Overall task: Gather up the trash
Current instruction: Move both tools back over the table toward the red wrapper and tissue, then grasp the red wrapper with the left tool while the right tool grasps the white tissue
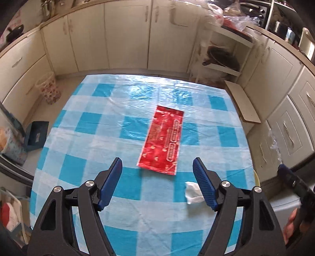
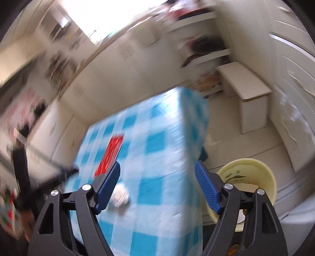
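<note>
Kitchen w/ cream cabinets (image 1: pixel 126 37) along the far wall and down the right side, worn metal handles on the doors. Counter (image 1: pixel 55 19) on top, pots at the far left. Open shelf unit (image 1: pixel 222 57) in the corner holds a dark pan; plastic bags piled above it. Low white bench (image 1: pixel 243 104) stands beside it on the pale tiled floor (image 2: pixel 232 143). Table (image 1: pixel 94 126) in the middle, covered w/ blue-and-white checked cloth. Floral bin (image 1: pixel 49 90) by the left cabinets, blue box (image 1: pixel 37 134) nearer. Bright daylight from a window (image 2: pixel 88 17) at upper left, blurred.
</note>
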Available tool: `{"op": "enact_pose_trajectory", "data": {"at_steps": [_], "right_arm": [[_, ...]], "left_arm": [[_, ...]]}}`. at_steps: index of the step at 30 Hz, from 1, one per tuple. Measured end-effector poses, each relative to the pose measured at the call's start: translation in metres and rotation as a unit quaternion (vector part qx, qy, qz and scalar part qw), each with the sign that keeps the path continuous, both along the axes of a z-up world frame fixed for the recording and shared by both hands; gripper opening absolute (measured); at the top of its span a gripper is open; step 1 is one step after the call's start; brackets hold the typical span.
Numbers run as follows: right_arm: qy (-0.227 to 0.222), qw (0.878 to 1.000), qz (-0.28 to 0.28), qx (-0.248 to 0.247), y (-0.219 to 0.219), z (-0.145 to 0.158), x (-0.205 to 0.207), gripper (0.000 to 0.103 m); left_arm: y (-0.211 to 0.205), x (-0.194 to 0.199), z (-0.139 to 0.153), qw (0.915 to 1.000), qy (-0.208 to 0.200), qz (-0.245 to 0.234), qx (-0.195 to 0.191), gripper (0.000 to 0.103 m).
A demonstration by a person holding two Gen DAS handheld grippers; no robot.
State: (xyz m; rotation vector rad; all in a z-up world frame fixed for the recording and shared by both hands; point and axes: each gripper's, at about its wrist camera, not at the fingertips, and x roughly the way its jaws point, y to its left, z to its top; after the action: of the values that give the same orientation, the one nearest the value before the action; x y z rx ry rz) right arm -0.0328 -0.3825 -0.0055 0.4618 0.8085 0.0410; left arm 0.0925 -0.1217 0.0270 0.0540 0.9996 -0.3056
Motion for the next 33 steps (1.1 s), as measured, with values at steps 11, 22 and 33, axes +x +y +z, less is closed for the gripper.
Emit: {"op": "enact_pose_trajectory", "data": {"at_steps": [11,22,33], "right_arm": [[0.044,0.991,0.093,-0.091,0.097,-0.041,0.034,0.076],[0.061,0.987,0.108,-0.102,0.102,-0.061,0.046,0.076],[0.059,0.976,0.142,-0.155,0.117,-0.06,0.051,0.057]], "left_arm": [[-0.008,0.047,-0.058,0.9983,0.04,-0.022,0.036,0.075],[-0.055,0.067,-0.087,0.9939,0.027,-0.071,0.08,0.081],[-0.054,0.069,-0.081,0.995,0.009,-0.083,0.055,0.029]]}}
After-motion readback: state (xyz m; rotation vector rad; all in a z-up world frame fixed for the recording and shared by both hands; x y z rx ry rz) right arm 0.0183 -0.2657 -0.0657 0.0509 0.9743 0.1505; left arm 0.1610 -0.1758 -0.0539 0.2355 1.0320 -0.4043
